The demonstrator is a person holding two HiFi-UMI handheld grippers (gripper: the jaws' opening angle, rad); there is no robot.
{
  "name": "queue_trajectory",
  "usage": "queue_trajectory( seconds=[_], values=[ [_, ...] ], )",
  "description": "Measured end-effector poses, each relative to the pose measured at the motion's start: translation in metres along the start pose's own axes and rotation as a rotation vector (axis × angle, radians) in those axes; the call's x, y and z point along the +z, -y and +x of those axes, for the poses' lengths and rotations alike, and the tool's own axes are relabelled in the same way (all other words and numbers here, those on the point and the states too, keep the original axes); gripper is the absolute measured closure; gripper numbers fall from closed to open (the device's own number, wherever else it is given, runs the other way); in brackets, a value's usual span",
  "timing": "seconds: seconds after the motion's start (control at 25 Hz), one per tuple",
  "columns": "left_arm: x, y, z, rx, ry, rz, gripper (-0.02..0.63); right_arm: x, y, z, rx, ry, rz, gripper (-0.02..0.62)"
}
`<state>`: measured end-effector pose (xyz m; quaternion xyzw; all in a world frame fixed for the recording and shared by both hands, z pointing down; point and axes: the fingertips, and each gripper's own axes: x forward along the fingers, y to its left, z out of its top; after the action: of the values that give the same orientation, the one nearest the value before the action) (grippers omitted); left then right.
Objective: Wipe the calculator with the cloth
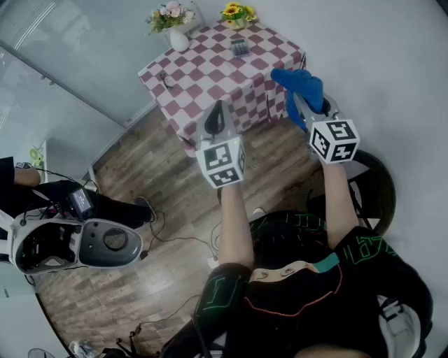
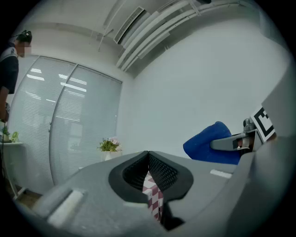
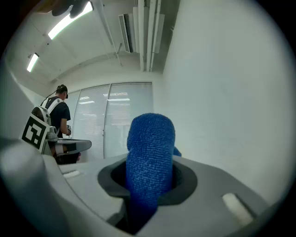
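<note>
Right gripper (image 1: 305,103): jaws clenched on the bright blue terry cloth (image 3: 150,152). The cloth stands up in a thick roll between the jaws and bulges above them. Left gripper (image 2: 149,162): jaws pressed together, nothing between them; only a strip of check pattern shows through the slot below. Both grippers are held up in the air side by side, short of the small square table with the red-and-white checkered tablecloth (image 1: 210,70), and over the wood-plank floor (image 1: 154,175) in the head view. The small grey calculator (image 1: 240,47) lies flat on the far part of the tabletop, well apart from the cloth and from both grippers, with no contact. A white vase of pink flowers (image 1: 175,31) stands at the table's far left corner, and a pot of yellow flowers (image 1: 238,14) sits at the far edge just behind the calculator. A white and grey rounded machine (image 1: 77,245) with cables sits on the floor to the left. The right gripper view shows another person in a dark top (image 3: 58,111) standing by the glass wall with blinds.
</note>
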<state>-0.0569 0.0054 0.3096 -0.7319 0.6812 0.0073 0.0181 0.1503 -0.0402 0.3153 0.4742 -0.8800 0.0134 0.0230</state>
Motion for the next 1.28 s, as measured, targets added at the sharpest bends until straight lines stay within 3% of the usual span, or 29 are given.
queue_trajectory(
  seconds=[0.32,0.52,0.92,1.28],
  values=[
    [0.008,-0.023,0.021,-0.019,0.02,0.002,0.595,0.011,0.002,0.03,-0.05,0.008,-0.006,0.482],
    [0.014,-0.042,0.034,-0.015,0.032,-0.019,0.595,0.02,-0.007,0.048,-0.036,0.013,-0.038,0.482],
    [0.02,-0.062,0.053,-0.019,0.079,-0.095,0.595,0.032,0.001,0.056,-0.076,0.018,-0.073,0.482],
    [0.009,-0.072,0.056,-0.01,0.076,-0.114,0.595,0.028,-0.001,0.063,-0.074,0.007,-0.073,0.482]
  ],
)
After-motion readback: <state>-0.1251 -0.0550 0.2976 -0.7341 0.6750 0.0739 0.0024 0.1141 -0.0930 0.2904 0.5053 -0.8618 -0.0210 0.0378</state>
